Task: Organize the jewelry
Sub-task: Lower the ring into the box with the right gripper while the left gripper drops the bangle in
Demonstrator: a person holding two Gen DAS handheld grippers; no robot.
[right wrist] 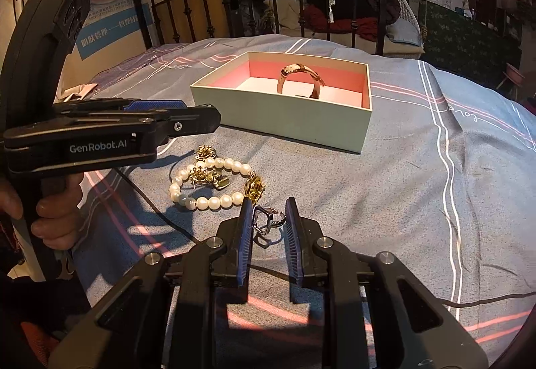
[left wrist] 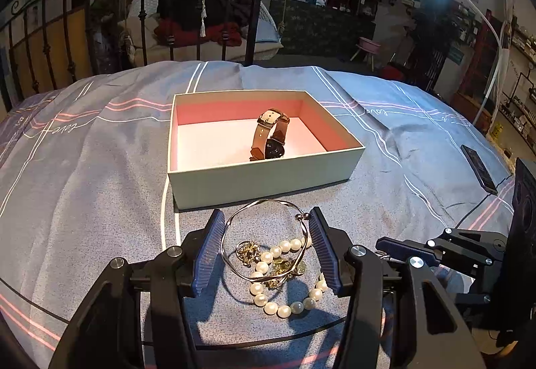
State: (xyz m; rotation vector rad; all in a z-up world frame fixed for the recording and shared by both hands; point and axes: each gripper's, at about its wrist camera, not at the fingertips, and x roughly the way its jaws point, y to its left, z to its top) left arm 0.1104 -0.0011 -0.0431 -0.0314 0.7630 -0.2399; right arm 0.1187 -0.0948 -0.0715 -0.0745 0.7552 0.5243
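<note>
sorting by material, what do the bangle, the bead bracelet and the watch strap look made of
Bangle: looks like polished silver-tone metal, thin, with bright glints. Bead bracelet: glossy cream beads, pearl or imitation, can't tell which. Watch strap: matte tan-brown, probably leather, with a metal buckle.

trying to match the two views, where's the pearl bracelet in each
Left wrist view: the white pearl bead bracelet lies bottom centre on the bedspread, near the left gripper's jaws.
Right wrist view: bracelet left of centre.
Shared landmark: the pale green open box with pink lining, beyond it.
</note>
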